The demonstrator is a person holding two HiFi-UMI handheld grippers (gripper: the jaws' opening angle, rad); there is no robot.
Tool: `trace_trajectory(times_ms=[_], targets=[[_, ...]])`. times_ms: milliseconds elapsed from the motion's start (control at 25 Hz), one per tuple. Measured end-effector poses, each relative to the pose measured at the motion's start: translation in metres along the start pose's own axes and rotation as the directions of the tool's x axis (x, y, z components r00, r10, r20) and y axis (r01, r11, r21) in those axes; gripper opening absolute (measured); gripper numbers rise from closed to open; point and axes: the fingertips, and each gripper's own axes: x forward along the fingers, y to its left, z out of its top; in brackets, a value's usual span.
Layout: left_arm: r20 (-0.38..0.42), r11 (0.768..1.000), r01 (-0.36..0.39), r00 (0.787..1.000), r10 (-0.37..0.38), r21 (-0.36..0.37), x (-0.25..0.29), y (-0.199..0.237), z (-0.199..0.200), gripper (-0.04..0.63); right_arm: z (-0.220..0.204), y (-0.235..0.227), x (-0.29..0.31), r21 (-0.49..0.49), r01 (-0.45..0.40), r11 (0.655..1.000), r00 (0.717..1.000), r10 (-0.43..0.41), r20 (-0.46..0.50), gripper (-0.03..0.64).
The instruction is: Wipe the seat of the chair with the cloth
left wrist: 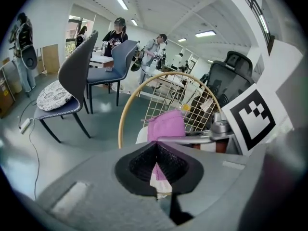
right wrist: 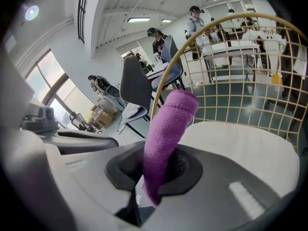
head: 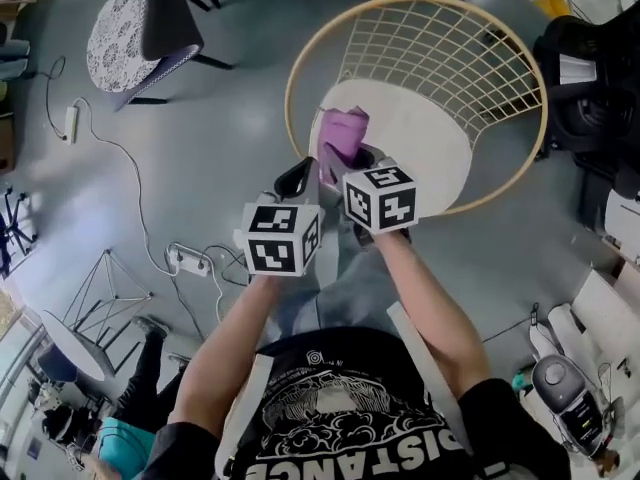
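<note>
A purple cloth [head: 342, 138] hangs bunched over the near edge of the white round seat [head: 425, 133] of a chair with a tan hoop and wire-grid back [head: 440, 43]. Both grippers meet at the cloth, just in front of the seat. My left gripper [head: 298, 176] is shut, with a thin edge of the cloth [left wrist: 156, 170] pinched between its black pads. My right gripper [head: 362, 160] is shut on a thick fold of the cloth [right wrist: 168, 124], which stands up out of its jaws in the right gripper view. Beyond it lies the bare seat [right wrist: 236, 141].
A dark chair with a patterned cushion [head: 125, 33] stands to the far left. A power strip [head: 190, 261] and cables lie on the grey floor on the left. A black office chair [head: 590, 68] is close on the right. Several people [left wrist: 118, 32] stand at tables far behind.
</note>
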Motion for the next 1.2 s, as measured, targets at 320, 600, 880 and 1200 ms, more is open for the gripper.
trace_trajectory(times_ms=[320, 600, 880, 1200], targets=[[-0.025, 0.997, -0.013, 1.0, 0.011, -0.072, 0.038, 0.011, -0.015, -0.002, -0.013, -0.04, 0.049, 0.045, -0.042, 0.998, 0.999, 0.043, -0.026, 0.061], [-0.053, 1.0, -0.023, 0.998, 0.022, -0.018, 0.062, 0.012, -0.02, -0.002, -0.005, -0.058, 0.077, 0.128, -0.096, 0.987, 0.995, 0.096, 0.013, 0.06], [-0.084, 0.999, 0.032, 0.996, -0.032, 0.003, 0.068, -0.003, -0.037, -0.002, -0.003, -0.084, 0.08, 0.24, -0.099, 0.966, 0.995, 0.088, 0.055, 0.061], [-0.098, 0.999, 0.045, 0.994, -0.044, 0.015, 0.077, -0.023, -0.042, -0.002, 0.007, -0.12, 0.073, 0.317, -0.092, 0.944, 0.992, 0.059, 0.112, 0.06]])
